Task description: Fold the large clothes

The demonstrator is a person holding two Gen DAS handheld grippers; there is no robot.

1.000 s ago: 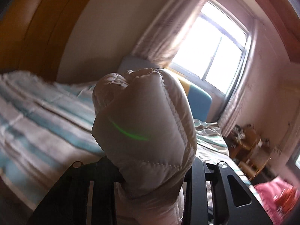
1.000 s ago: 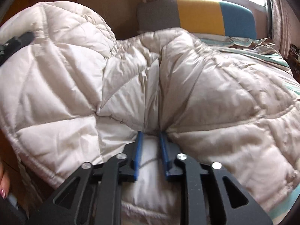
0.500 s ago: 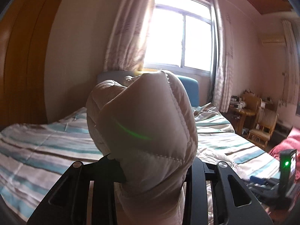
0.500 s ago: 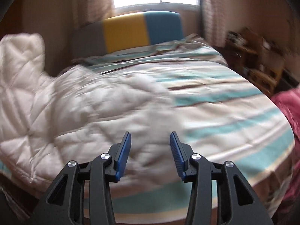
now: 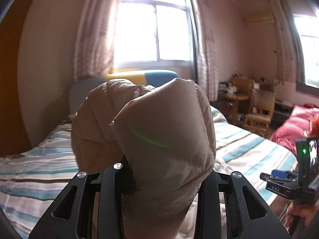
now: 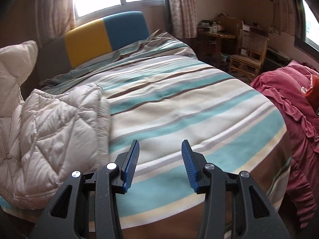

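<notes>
my left gripper is clamped on a puffy bunch of the coat, lifted over the bed. the rest lies heaped at the bed's left edge. my right gripper, jaws just parted, is empty. i'm mid-fold, i think; next it needs another coat edge.

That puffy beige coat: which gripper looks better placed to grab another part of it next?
The right gripper, probably: it is open and empty above the striped bed, beside the beige coat. The left gripper is already clamped on it.
</notes>
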